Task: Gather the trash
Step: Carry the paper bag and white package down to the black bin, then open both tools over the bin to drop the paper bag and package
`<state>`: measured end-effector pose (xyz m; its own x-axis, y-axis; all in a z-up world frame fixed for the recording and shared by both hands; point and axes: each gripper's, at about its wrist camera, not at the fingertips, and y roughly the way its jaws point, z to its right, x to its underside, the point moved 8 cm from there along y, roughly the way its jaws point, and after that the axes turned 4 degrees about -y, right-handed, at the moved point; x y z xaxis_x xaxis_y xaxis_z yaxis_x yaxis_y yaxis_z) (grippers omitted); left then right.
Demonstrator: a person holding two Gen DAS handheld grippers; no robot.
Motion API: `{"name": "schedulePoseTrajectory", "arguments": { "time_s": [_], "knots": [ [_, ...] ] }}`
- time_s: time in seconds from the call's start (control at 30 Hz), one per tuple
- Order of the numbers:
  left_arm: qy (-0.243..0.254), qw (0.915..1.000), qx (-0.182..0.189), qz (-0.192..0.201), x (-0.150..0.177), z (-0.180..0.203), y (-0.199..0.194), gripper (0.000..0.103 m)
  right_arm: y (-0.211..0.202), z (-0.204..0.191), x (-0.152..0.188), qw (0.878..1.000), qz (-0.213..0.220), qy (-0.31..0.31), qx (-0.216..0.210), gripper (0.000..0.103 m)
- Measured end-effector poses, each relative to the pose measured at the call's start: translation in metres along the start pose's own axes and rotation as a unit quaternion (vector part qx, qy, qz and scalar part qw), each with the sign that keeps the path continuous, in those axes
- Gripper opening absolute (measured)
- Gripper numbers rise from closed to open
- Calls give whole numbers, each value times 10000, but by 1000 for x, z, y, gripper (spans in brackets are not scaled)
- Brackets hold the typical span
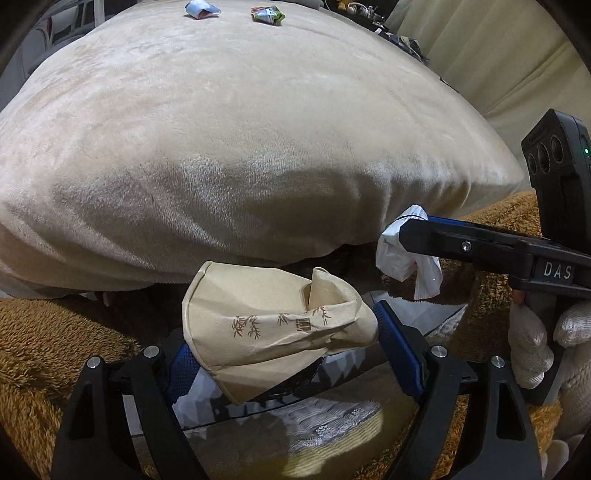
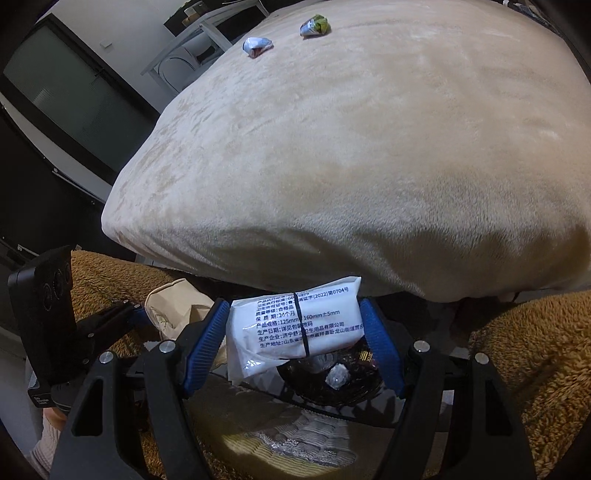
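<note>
With my left gripper [image 1: 280,339] pinching the crushed brown paper cup [image 1: 273,325] and right gripper [image 2: 295,336] clamping the white tissue packet [image 2: 295,325] above the black-lined bin [image 2: 332,376], early release risks misses.

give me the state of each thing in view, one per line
paper cup: crushed, held between left gripper fingers
white packet: held between right gripper fingers
blue wrapper: crumpled, lying on the bed
green wrapper: crumpled, lying on the bed
trash bin: open below, some trash inside
</note>
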<state>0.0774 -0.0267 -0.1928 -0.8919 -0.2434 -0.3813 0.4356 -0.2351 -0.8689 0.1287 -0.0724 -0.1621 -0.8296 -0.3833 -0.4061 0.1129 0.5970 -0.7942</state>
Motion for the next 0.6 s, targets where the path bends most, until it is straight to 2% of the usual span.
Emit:
{"name": "schedulePoseTrajectory", "arguments": {
  "time_s": [0.2,0.4,0.5,0.6],
  "knots": [
    [89,9989,-189,-413,8,0,17,83,18,4,9,9993,-338,108,93,73],
    [127,9958,-332,-846,19,-3,31,83,31,13,13,9975,-599,362,-17,73],
    [112,9934,-375,-1075,23,-4,38,83,46,16,21,9940,-962,499,-140,73],
    [114,9913,-466,-1228,26,-5,44,83,53,20,24,9924,-1096,555,-52,73]
  ]
}}
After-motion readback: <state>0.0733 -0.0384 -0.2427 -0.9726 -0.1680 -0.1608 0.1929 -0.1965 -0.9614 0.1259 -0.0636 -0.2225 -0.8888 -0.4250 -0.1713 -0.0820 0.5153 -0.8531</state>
